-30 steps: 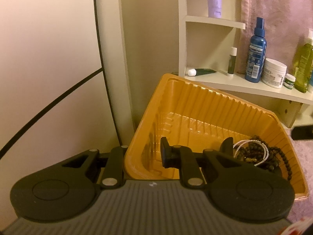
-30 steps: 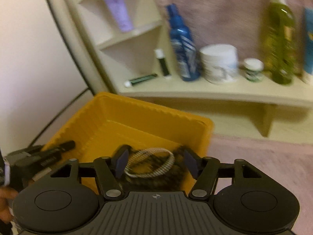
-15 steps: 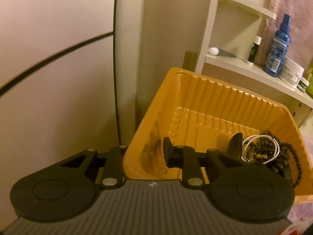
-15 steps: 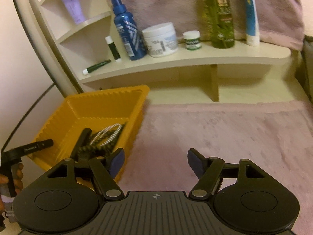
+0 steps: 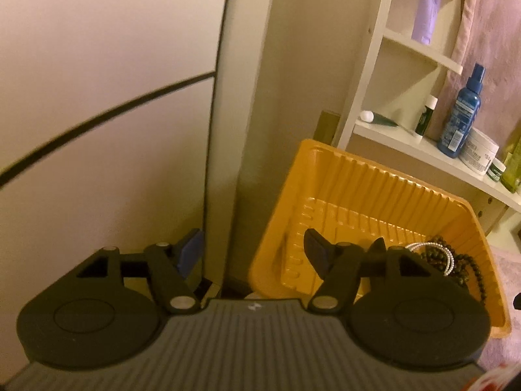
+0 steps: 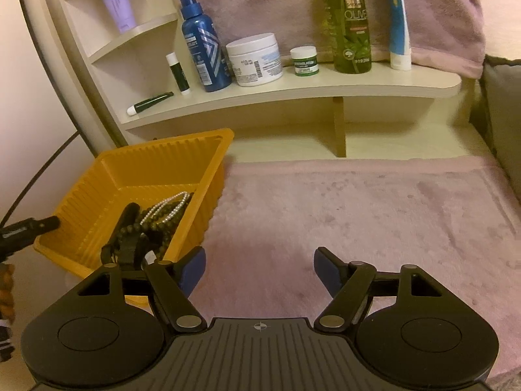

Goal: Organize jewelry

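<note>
An orange ribbed tray [image 5: 358,189] [image 6: 97,182] stands on the left, by the wall. A white pearl bracelet [image 5: 433,249] [image 6: 174,203] and dark bead necklaces [image 5: 469,270] [image 6: 153,224] lie in its near right corner. My left gripper [image 5: 252,249] [image 6: 92,216] straddles the tray's left wall. Its jaws are opening: one finger is inside the tray, the other outside, and neither pad presses the wall. My right gripper [image 6: 260,267] stands open over the pink cloth [image 6: 358,215], to the right of the tray, with nothing between its fingers.
A cream shelf [image 6: 293,94] behind the tray holds a blue spray bottle [image 6: 202,45], a white jar [image 6: 255,58], a small green jar [image 6: 304,60], an olive bottle [image 6: 350,22] and small tubes. A cream wall panel [image 5: 97,97] lies left of the tray. A hand [image 6: 6,280] shows at the left edge.
My left gripper, shut on the tray's left wall a second ago, has let go and spread its fingers. My right gripper has swung from above the jewelry to over the pink cloth.
</note>
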### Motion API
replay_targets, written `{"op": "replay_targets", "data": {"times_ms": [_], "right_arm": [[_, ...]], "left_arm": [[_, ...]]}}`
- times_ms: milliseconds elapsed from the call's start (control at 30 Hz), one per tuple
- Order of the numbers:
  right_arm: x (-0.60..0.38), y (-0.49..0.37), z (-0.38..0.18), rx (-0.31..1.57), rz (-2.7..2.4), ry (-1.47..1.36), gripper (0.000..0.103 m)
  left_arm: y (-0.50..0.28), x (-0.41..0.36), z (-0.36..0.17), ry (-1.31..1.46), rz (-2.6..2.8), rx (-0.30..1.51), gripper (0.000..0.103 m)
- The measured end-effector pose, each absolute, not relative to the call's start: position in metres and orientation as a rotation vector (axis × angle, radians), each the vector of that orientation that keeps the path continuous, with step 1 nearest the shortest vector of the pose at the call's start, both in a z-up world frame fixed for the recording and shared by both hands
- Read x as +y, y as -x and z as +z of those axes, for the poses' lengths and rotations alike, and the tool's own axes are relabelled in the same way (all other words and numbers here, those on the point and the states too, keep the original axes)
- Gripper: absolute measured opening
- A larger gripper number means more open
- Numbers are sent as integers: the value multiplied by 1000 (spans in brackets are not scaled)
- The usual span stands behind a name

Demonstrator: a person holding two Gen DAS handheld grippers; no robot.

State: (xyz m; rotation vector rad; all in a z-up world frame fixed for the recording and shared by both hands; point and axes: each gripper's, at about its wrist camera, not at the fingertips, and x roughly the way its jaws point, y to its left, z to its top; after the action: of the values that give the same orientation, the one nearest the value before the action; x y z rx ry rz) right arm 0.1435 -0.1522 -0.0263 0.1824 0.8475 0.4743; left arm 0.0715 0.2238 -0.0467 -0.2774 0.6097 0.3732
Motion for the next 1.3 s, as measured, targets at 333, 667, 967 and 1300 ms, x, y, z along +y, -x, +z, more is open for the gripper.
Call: {"op": "replay_targets", "data": {"times_ms": [333,667,967,1300], "right_arm": [[-164,-122,-7,860,453,-131,74],[-193,-91,3,886,407,-137,74],[-224,-67,7,890,364,-177,74],[-242,-55,2,904,350,-196,74]], "left_arm": [[-49,160,-2,98,304,671,67],[-43,64,1,64,144,765,67],[-31,3,-11,21,16,809,67],[-28,-27,-10,-16,-63,821,67]]}}
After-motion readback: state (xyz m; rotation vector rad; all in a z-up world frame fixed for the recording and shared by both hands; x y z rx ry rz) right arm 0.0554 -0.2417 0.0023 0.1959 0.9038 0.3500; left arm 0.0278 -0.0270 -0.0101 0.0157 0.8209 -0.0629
